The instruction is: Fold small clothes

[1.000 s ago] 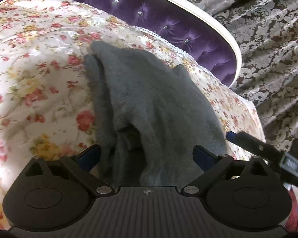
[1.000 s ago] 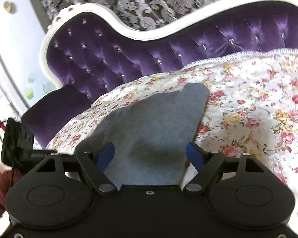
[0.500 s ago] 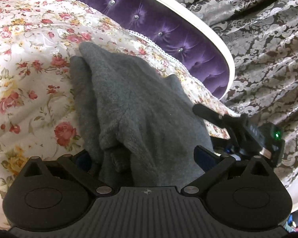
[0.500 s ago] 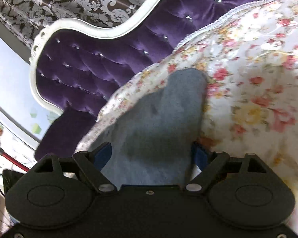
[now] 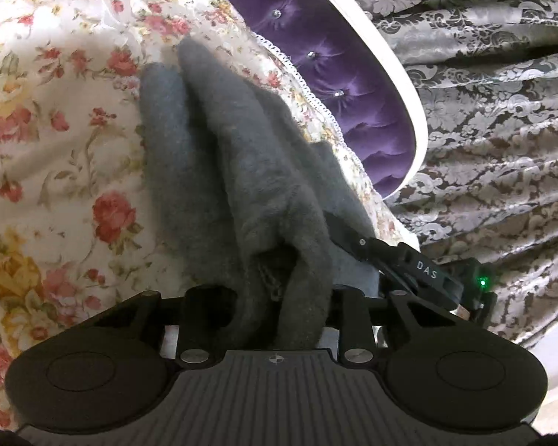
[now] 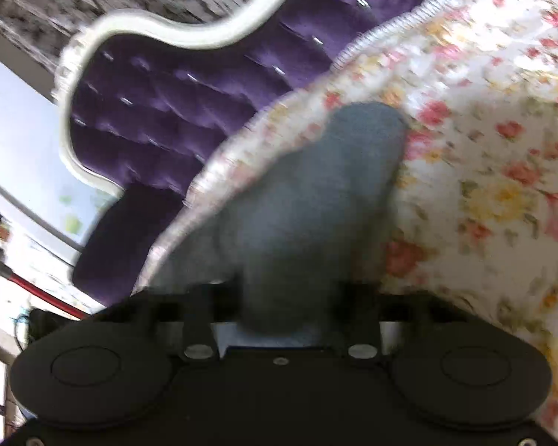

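Observation:
A small grey fleece garment point(image 5: 241, 171) lies bunched on a floral bedspread point(image 5: 55, 148). My left gripper point(image 5: 279, 297) is shut on its near edge, the cloth bunched between the jaws and lifted into folds. In the right wrist view the same garment point(image 6: 316, 200) runs from the jaws out over the bedspread point(image 6: 483, 171). My right gripper point(image 6: 282, 308) is shut on its other near edge. The right gripper's black body point(image 5: 420, 271) shows just right of the cloth in the left wrist view. The right wrist view is motion-blurred.
A purple tufted headboard with a white frame point(image 5: 338, 74) borders the bed; it also shows in the right wrist view point(image 6: 175, 111). A grey damask curtain point(image 5: 494, 119) hangs behind it. Cluttered floor items sit at the far left point(image 6: 3, 260).
Both grippers have closed on the garment's near edge. The cloth has been gathered and pulled up into a narrower bunch. The right gripper has moved close beside the left one.

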Motion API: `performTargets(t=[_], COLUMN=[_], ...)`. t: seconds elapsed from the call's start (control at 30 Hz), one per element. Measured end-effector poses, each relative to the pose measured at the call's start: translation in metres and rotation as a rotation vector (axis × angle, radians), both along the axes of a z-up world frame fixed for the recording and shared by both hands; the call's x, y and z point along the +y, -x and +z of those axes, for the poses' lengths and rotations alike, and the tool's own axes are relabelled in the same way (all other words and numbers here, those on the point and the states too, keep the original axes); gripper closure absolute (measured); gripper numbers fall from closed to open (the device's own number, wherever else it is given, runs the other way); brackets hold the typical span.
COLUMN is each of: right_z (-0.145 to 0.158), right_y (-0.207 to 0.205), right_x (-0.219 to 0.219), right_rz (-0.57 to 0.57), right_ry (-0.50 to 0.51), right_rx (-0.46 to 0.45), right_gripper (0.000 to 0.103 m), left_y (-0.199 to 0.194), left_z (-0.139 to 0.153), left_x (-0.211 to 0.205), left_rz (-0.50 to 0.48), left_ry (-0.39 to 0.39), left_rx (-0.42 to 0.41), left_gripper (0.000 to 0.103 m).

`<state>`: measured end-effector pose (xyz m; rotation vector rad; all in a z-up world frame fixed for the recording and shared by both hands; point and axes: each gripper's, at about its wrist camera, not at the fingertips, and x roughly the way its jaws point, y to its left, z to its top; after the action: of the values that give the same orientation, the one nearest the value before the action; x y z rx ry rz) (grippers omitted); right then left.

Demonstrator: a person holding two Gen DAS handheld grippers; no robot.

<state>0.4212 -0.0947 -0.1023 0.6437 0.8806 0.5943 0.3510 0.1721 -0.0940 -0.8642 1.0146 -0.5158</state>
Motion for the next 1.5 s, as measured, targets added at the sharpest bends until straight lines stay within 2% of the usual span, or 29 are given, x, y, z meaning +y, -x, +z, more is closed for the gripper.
performTargets(t=[0.13, 0.2, 0.33, 0.43, 0.6, 0.7, 0.73, 0.8, 0.87, 0.9, 0.97, 1.07, 1.13, 1.23, 1.3, 1.37, 1.43, 1.5], right_z=[0.024, 0.040, 0.063, 0.066, 0.054, 0.044, 0.040, 0.034, 0.031, 0.031, 0.030, 0.034, 0.042, 0.059, 0.068, 0.073, 0.076, 0.078], right_y=[0.011, 0.023, 0.064, 0.105, 0.180, 0.219, 0.231, 0.247, 0.260, 0.264, 0.271, 0.281, 0.293, 0.308, 0.314, 0.315, 0.315, 0.314], right_x=[-0.007, -0.007, -0.015, -0.023, -0.035, -0.038, -0.038, -0.039, -0.041, -0.041, -0.044, -0.048, -0.049, -0.045, -0.043, -0.038, -0.030, -0.021], right_rz=[-0.057, -0.062, -0.071, -0.061, -0.046, -0.057, -0.069, -0.096, -0.140, -0.162, -0.204, -0.237, -0.253, -0.264, -0.263, -0.248, -0.215, -0.189], right_ry=[-0.041, -0.016, 0.005, 0.028, 0.058, 0.078, 0.105, 0.168, 0.242, 0.281, 0.323, 0.310, 0.339, 0.390, 0.405, 0.418, 0.431, 0.454], right_rx=[0.002, 0.002, 0.033, 0.033, 0.055, 0.058, 0.046, 0.016, -0.034, -0.064, -0.103, -0.135, -0.189, -0.280, -0.335, -0.379, -0.410, -0.430], right_gripper=[0.061, 0.061, 0.061, 0.061, 0.060, 0.055, 0.052, 0.048, 0.040, 0.033, 0.029, 0.029, 0.029, 0.029, 0.029, 0.031, 0.046, 0.053], left_y=[0.009, 0.021, 0.068, 0.111, 0.185, 0.220, 0.230, 0.245, 0.257, 0.261, 0.273, 0.289, 0.300, 0.306, 0.302, 0.290, 0.277, 0.262], left_z=[0.022, 0.033, 0.051, 0.055, 0.052, 0.044, 0.041, 0.036, 0.038, 0.041, 0.050, 0.071, 0.090, 0.115, 0.123, 0.124, 0.121, 0.113], left_x=[-0.002, -0.006, -0.016, -0.029, -0.048, -0.050, -0.051, -0.049, -0.046, -0.045, -0.047, -0.053, -0.055, -0.062, -0.065, -0.075, -0.087, -0.095], left_rz=[-0.006, -0.022, -0.062, -0.100, -0.147, -0.134, -0.116, -0.083, -0.044, -0.027, -0.001, -0.003, -0.010, 0.014, 0.006, -0.012, -0.022, -0.035], left_ry=[0.061, 0.072, 0.092, 0.083, 0.073, 0.009, -0.035, -0.106, -0.129, -0.155, -0.243, -0.396, -0.486, -0.582, -0.609, -0.626, -0.612, -0.601], left_rx=[0.012, 0.016, 0.021, 0.041, 0.067, 0.064, 0.051, -0.006, -0.057, -0.076, -0.132, -0.226, -0.311, -0.438, -0.502, -0.542, -0.571, -0.570], left_gripper=[0.075, 0.075, 0.075, 0.074, 0.074, 0.074, 0.071, 0.069, 0.069, 0.069, 0.067, 0.064, 0.064, 0.063, 0.058, 0.058, 0.058, 0.058])
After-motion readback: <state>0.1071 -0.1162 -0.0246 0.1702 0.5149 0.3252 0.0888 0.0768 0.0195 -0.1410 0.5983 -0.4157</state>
